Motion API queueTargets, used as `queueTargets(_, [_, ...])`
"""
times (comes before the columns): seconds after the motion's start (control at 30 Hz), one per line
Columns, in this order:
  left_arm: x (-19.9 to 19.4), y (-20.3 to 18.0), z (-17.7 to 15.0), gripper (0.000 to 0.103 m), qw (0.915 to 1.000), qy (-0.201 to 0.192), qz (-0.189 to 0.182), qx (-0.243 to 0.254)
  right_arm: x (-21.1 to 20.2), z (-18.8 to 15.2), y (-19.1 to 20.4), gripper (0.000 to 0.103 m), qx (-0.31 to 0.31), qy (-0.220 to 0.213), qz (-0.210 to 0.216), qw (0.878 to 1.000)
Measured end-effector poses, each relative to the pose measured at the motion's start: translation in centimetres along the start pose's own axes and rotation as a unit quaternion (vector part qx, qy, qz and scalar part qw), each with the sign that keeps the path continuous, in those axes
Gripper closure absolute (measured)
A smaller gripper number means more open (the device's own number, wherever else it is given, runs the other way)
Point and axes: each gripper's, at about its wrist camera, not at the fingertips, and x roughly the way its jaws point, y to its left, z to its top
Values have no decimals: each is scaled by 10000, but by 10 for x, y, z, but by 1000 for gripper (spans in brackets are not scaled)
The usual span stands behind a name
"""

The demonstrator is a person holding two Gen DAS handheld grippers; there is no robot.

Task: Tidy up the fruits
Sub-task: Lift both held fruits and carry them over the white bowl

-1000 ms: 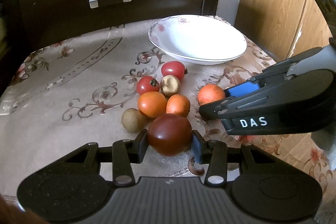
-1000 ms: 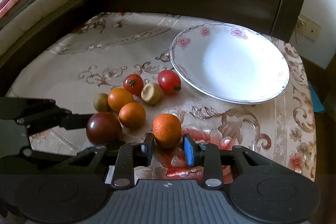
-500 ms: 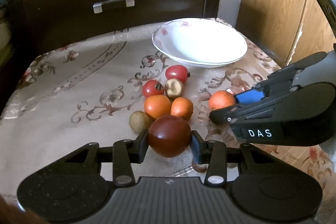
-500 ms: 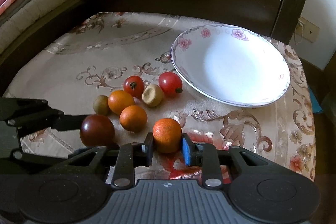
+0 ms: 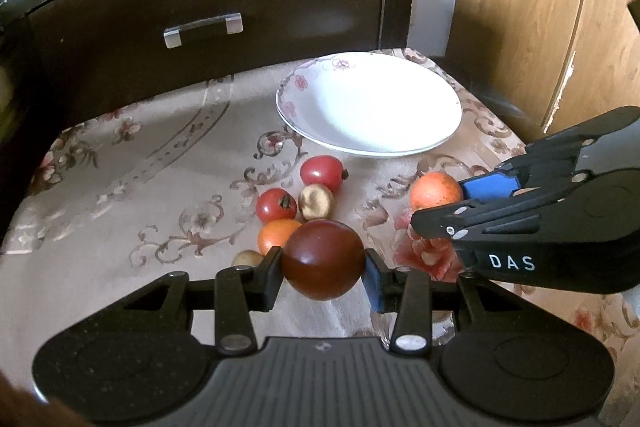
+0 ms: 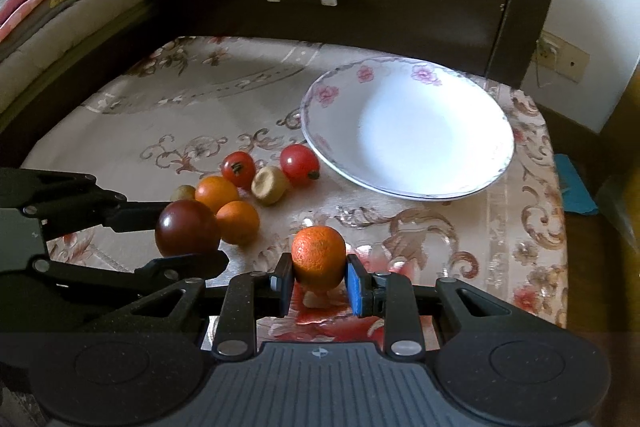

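On my left wrist view, low centre of the frame, there's the dark red tomato (image 5: pixel 322 259), round, glossy, almost maroon. It sits squarely between the fingers of my left gripper (image 5: pixel 323 277), both pads pressed to its sides, jaws parted only as wide as the fruit. Just behind it, the loose pile on the floral cloth (image 5: pixel 160 187): a small orange (image 5: pixel 276 235), two red tomatoes (image 5: pixel 277 205) and a tan fruit (image 5: pixel 316 202).

Moving right, the white plate (image 5: pixel 296 95) sits upper centre with nothing in it.

On the right wrist view, lower centre, the pebbly bright orange (image 6: pixel 319 257) is clamped between the pads of my right gripper (image 6: pixel 320 283), narrow jaws tight on it, just above the cloth's red flower.
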Motion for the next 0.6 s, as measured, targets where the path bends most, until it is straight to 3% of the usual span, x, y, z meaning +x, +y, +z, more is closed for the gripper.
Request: queueTargets(0.6, [11, -1, 38, 54, 9997, -151, -58, 174, -5, 20, -13, 82, 71, -223, -177, 9996])
